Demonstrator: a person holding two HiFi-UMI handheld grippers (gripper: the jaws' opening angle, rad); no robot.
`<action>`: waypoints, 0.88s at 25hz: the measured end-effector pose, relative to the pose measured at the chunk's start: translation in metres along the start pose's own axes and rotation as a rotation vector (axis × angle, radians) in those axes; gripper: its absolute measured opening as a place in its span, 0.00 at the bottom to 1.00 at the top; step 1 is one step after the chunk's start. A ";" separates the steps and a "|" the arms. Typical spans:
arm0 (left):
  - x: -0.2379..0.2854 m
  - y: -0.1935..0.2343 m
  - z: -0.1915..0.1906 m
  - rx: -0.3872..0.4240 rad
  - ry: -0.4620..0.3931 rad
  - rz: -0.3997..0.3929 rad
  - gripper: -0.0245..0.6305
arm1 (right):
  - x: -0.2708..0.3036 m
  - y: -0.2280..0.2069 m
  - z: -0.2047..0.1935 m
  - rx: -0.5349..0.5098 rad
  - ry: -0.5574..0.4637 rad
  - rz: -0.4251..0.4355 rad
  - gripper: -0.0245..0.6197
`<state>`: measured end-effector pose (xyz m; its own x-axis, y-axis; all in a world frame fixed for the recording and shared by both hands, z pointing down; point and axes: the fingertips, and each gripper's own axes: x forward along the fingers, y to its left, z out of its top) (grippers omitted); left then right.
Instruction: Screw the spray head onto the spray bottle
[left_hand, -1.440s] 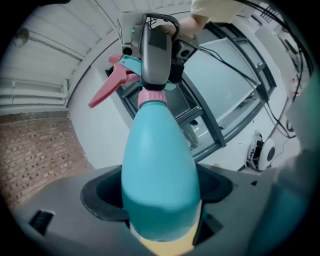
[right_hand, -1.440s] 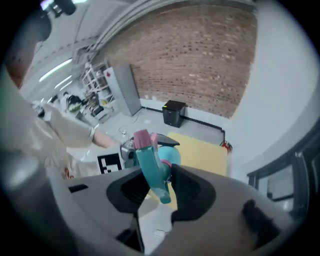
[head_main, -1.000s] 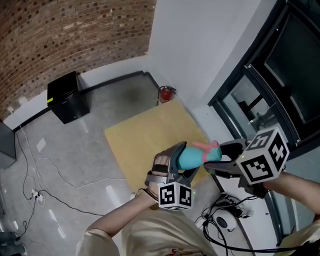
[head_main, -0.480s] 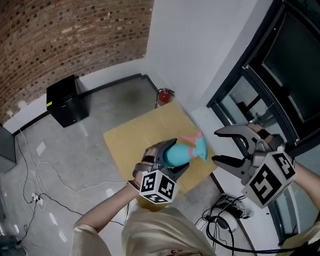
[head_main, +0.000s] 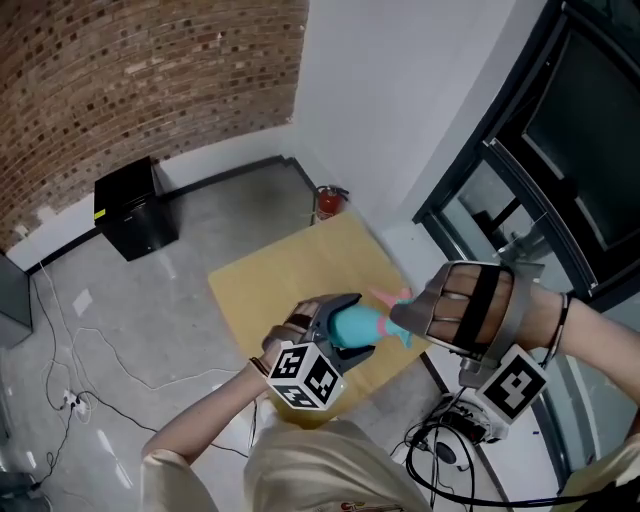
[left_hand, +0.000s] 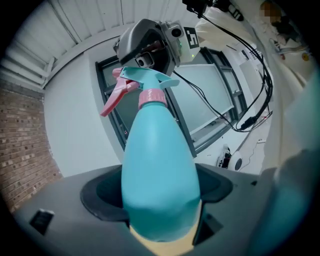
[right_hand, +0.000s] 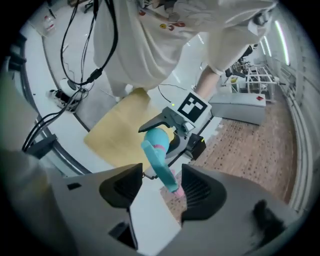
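My left gripper (head_main: 348, 325) is shut on the body of a teal spray bottle (head_main: 352, 322), which it holds in the air over the yellow tabletop (head_main: 290, 270). The left gripper view looks up the bottle (left_hand: 160, 165) to its pink collar and its teal and pink spray head (left_hand: 142, 85). My right gripper (head_main: 405, 315) has come in from the right onto that head (head_main: 395, 298). In the right gripper view the spray head (right_hand: 159, 162) lies between the two jaws of the right gripper (right_hand: 161, 187). A narrow gap shows on each side, so the jaws are open around it.
A black box (head_main: 135, 205) stands on the grey floor by the brick wall. A red fire extinguisher (head_main: 328, 200) sits at the table's far corner. Cables and a white device (head_main: 450, 440) lie on the floor at lower right, below the dark window frame (head_main: 520, 180).
The right gripper left the spray head and swung away open. It has now turned over and come back around the head. The left gripper with the bottle shifted slightly left.
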<state>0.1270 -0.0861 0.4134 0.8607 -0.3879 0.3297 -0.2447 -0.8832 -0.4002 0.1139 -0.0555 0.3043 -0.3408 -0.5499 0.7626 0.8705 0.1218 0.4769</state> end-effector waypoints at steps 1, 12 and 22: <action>0.001 -0.003 0.001 0.007 -0.001 -0.008 0.67 | 0.004 0.006 0.005 -0.030 -0.008 0.019 0.42; 0.009 -0.008 0.008 0.079 0.034 0.013 0.67 | 0.015 0.030 0.024 -0.018 -0.053 0.108 0.23; 0.009 0.002 0.008 0.076 0.098 0.202 0.67 | 0.015 0.028 0.015 1.009 -0.077 0.316 0.23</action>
<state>0.1380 -0.0895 0.4086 0.7494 -0.5818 0.3161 -0.3701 -0.7640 -0.5286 0.1279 -0.0481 0.3359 -0.2028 -0.3234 0.9243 0.2375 0.8995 0.3669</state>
